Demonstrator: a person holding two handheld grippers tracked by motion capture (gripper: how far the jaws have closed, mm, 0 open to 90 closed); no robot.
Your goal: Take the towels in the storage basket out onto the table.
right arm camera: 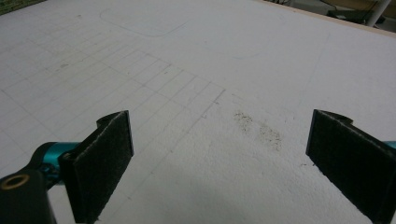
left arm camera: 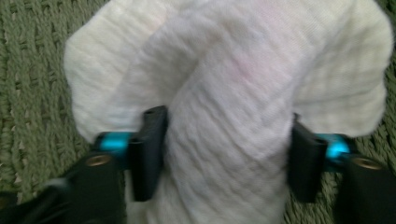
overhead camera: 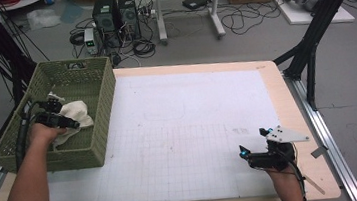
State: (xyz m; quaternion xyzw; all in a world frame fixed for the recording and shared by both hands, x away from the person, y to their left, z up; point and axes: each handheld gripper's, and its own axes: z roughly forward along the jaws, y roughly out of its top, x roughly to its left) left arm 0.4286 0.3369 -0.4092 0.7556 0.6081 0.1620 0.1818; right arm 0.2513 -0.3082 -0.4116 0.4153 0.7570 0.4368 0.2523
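A crumpled white cloth lies in the green woven basket at the table's left side. My left gripper reaches into the basket. In the left gripper view a thick fold of the cloth fills the gap of that gripper, and both black pads press against its sides. The basket's woven floor lies under it. My right gripper rests near the table's front right over the white gridded mat. The jaws of this gripper stand wide open with nothing between them.
The mat covers most of the wooden table and carries a small dark smudge. Beyond the table's far edge are computer towers, cables and cardboard boxes on the floor. Black frame posts rise at the right.
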